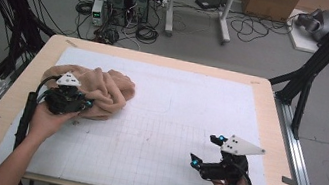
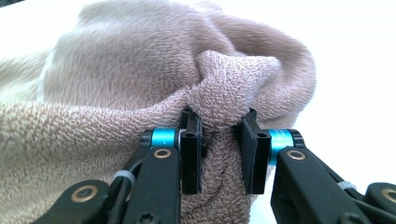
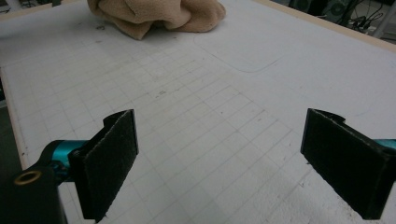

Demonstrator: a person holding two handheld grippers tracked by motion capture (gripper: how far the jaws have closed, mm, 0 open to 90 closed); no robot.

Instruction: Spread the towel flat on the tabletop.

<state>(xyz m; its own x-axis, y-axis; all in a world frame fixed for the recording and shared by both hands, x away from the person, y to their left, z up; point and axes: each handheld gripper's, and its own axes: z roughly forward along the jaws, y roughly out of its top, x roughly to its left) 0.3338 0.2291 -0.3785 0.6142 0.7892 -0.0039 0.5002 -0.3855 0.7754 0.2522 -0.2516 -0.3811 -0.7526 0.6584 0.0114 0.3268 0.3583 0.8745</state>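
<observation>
High view: one beige towel (image 1: 102, 89) bunched upper left on mat (image 1: 186, 101), right half bare. Left gripper (image 2: 219, 140) pinches towel fold; right gripper (image 3: 219, 163) spread, empty.

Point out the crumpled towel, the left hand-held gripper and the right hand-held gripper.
towel (image 1: 104, 90), high view, middle of the crumpled heap.
left hand-held gripper (image 2: 219, 140), left gripper view, midway between its pads, which pinch a towel fold.
right hand-held gripper (image 3: 224, 158), right gripper view, midway between its wide-apart pads.

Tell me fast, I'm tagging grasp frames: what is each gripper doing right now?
Left gripper: closed on a pinched fold of the tan towel.
Right gripper: open, holding nothing, over the white grid mat.
</observation>
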